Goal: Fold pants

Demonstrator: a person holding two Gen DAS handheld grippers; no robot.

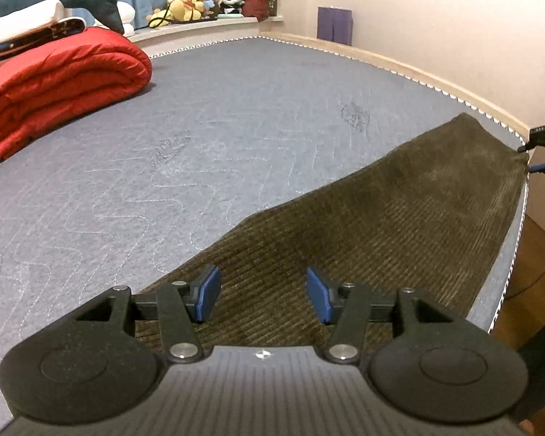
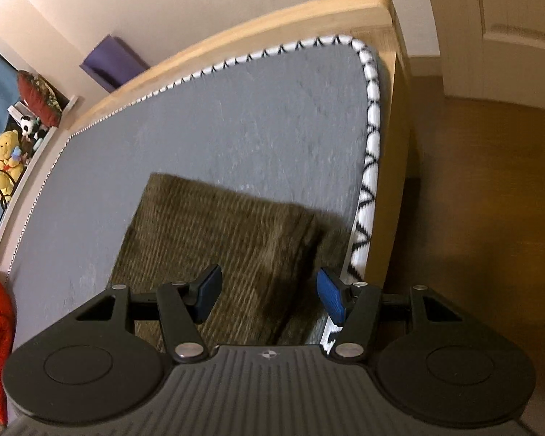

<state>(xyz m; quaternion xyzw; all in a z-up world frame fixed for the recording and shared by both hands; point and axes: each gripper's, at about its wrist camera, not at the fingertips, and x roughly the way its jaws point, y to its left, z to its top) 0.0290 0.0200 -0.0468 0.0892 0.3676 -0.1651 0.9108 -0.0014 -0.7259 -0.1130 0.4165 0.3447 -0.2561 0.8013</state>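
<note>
On the grey mattress (image 1: 207, 116), olive corduroy pants (image 1: 363, 225) lie flat along its near edge.
Left gripper (image 1: 263, 292) and right gripper (image 2: 269, 292) both hover spread wide, holding nothing; contact with fabric cannot be judged, and the pants' near end is hidden.

The pants (image 1: 363, 225) are ribbed corduroy cloth, olive-brown, matt. The mattress (image 1: 200, 127) carries grey quilted fabric with stitched wavy lines; its edge piping (image 2: 370, 160) is woven white-and-black tape. The bed frame (image 2: 258, 25) is pale wood with a smooth finish. The left hand-held gripper (image 1: 263, 292) has matt, finely textured black plastic arms, bright metal pivot pins, and blue pads (image 1: 210, 290). The quilt (image 1: 61, 83) is red cloth with a slight sheen. The floor (image 2: 483, 181) is smooth brown wood.
</note>
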